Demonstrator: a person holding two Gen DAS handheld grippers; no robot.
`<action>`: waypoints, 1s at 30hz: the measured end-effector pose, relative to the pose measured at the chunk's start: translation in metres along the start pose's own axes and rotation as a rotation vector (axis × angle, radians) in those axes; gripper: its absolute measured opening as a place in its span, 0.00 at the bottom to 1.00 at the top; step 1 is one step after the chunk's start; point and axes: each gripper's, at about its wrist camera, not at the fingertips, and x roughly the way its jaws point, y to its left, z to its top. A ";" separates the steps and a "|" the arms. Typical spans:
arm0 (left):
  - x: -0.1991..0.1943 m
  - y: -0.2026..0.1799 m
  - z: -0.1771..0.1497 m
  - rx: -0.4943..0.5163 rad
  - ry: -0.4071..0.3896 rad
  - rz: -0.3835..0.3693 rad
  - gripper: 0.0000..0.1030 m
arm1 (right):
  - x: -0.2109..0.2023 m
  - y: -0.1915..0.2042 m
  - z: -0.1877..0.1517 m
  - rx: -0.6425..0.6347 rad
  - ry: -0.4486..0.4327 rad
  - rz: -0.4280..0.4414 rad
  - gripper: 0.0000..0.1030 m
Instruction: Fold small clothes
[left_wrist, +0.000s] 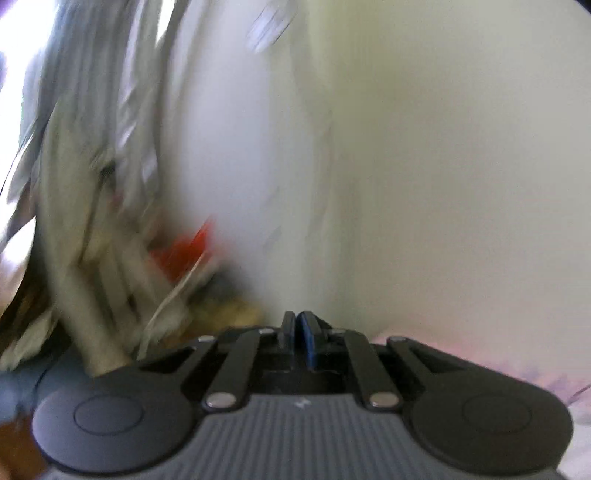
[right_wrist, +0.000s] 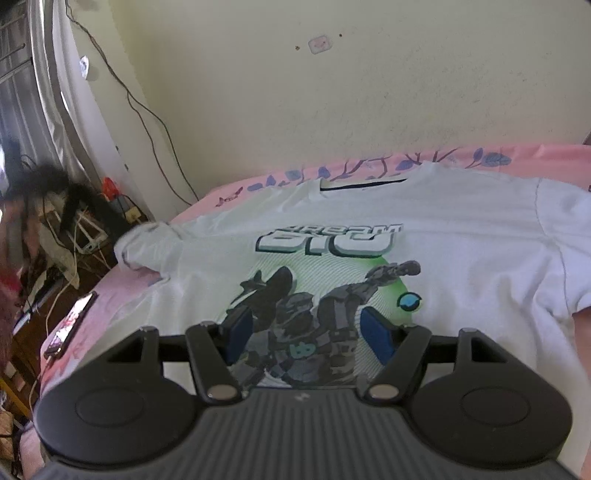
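I see my right tongs (right_wrist: 308, 334) spread above the white T-shirt (right_wrist: 461, 236) flat on the bed (right_wrist: 229, 192); left tongs (left_wrist: 298, 321) pressed together, empty.

A pale yellow wall (right_wrist: 369, 92) stands behind a bed with a pink flowered sheet (right_wrist: 498, 157). Gray curtains (right_wrist: 44, 74) hang left. The floor (right_wrist: 26, 343) is brown wood.
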 end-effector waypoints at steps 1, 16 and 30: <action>-0.017 -0.019 0.011 0.011 -0.052 -0.076 0.05 | 0.000 0.000 0.000 0.003 0.002 -0.001 0.64; -0.111 -0.090 -0.001 -0.002 -0.149 -0.703 0.82 | 0.002 -0.006 0.003 0.022 0.006 0.012 0.64; 0.053 -0.014 -0.139 -0.573 0.398 -0.405 0.77 | 0.045 -0.046 0.098 0.070 0.035 -0.166 0.64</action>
